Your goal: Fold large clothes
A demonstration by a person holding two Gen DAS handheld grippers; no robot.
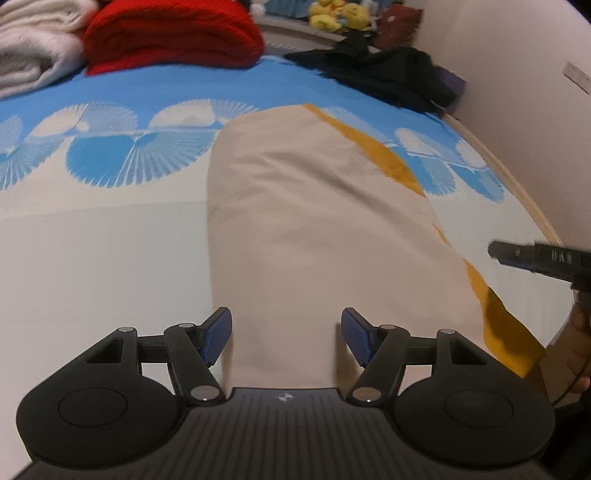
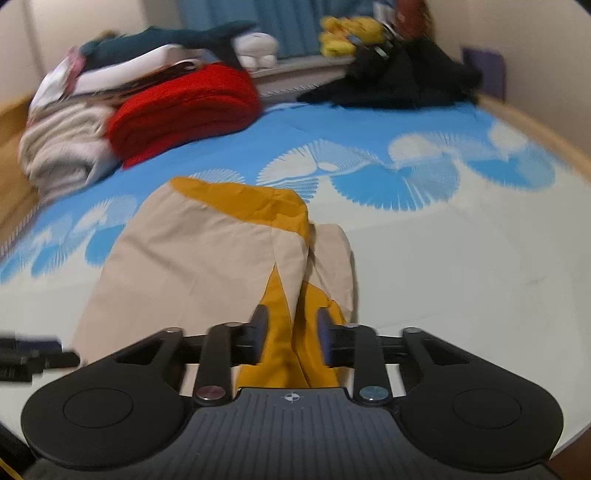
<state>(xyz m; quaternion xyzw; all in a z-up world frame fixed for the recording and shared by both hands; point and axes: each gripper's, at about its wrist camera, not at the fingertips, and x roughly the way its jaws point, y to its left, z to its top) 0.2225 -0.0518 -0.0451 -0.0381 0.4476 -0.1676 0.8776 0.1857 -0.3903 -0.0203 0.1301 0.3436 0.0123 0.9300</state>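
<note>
A beige garment with mustard-yellow parts lies folded lengthwise on the bed; it also shows in the right wrist view. My left gripper is open, its blue pads spread over the garment's near end, holding nothing. My right gripper has its fingers on either side of a bunched yellow fold of the garment, with a gap still between them. The right gripper's tip also shows at the right edge of the left wrist view.
The bed has a blue and white patterned sheet. At its far end lie a folded red blanket, white folded laundry, a black garment and yellow plush toys. A wall runs along the right.
</note>
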